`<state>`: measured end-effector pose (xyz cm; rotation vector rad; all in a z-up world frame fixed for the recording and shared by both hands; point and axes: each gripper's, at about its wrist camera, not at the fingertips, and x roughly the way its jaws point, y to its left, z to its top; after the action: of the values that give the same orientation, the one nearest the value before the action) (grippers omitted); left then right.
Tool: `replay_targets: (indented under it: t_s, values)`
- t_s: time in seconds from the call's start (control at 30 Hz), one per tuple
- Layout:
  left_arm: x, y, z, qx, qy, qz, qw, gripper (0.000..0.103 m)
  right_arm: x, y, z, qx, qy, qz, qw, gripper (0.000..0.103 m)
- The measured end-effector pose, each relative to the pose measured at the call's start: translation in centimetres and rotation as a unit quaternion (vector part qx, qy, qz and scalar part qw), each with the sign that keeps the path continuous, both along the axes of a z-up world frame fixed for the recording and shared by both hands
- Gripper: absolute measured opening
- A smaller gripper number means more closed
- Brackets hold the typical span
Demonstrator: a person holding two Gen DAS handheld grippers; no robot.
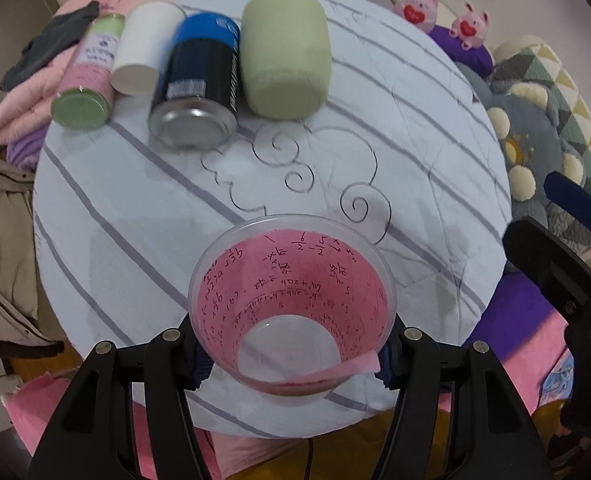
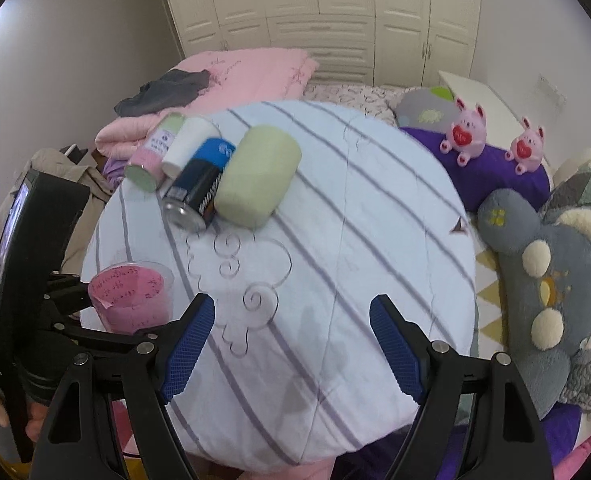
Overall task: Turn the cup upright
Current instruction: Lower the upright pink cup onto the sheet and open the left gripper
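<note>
A clear plastic cup [image 1: 291,304] lined with pink handwritten paper is held mouth-up between the jaws of my left gripper [image 1: 291,354], above the near edge of the round table [image 1: 415,152]. In the right wrist view the same cup [image 2: 133,296] stands upright in the left gripper at the table's left edge. My right gripper [image 2: 293,344] is open and empty over the table's near side, its blue pads [image 2: 189,346] wide apart.
At the table's far left lie a green foam cup [image 1: 285,56], a blue-black can [image 1: 197,84], a white paper cup [image 1: 143,48] and a pink-green bottle [image 1: 87,80]. Plush cushions [image 2: 551,280] and pink pig toys [image 2: 467,128] sit to the right. Pink bedding lies behind.
</note>
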<state>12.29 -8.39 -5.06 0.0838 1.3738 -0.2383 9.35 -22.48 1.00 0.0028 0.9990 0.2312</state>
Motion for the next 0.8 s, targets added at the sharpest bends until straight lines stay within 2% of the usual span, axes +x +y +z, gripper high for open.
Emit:
replay_targets:
  t_s: [0.13,0.2,0.23,0.27,0.33,0.5,0.8]
  values:
    - [0.5,-0.4,-2.1,0.009,0.016,0.006,0.9998,0.063,-0.5,-0.6,-0.8,0.006,0.008,-0.008,1.000,0.081]
    - [0.9,-0.3,-2.9,0.011,0.022,0.013,0.9996,0.078,-0.4,-0.9,-1.0,0.005,0.011,-0.011,1.000,0.081]
    - [1.1,-0.2,-3.1,0.008,0.022,0.017,0.9996,0.093,-0.5,-0.9,-1.2,0.004,0.013,-0.012,1.000,0.081]
    - [1.3,-0.2,-3.3,0.003,0.021,0.021,0.9995,0.098,-0.5,-1.0,-1.4,0.004,0.016,-0.013,1.000,0.081]
    - [1.8,-0.1,-3.7,-0.002,0.024,0.024,0.9994,0.098,-0.6,-1.2,-1.6,0.003,0.021,-0.015,1.000,0.081]
    - [2.8,-0.2,-4.5,0.012,0.030,0.025,0.9992,0.098,-0.4,-1.6,-2.1,0.001,0.029,-0.023,0.999,0.081]
    - [2.8,-0.2,-3.5,0.005,0.024,0.011,0.9996,0.098,-0.3,-1.7,-1.9,-0.002,0.033,-0.033,0.999,0.081]
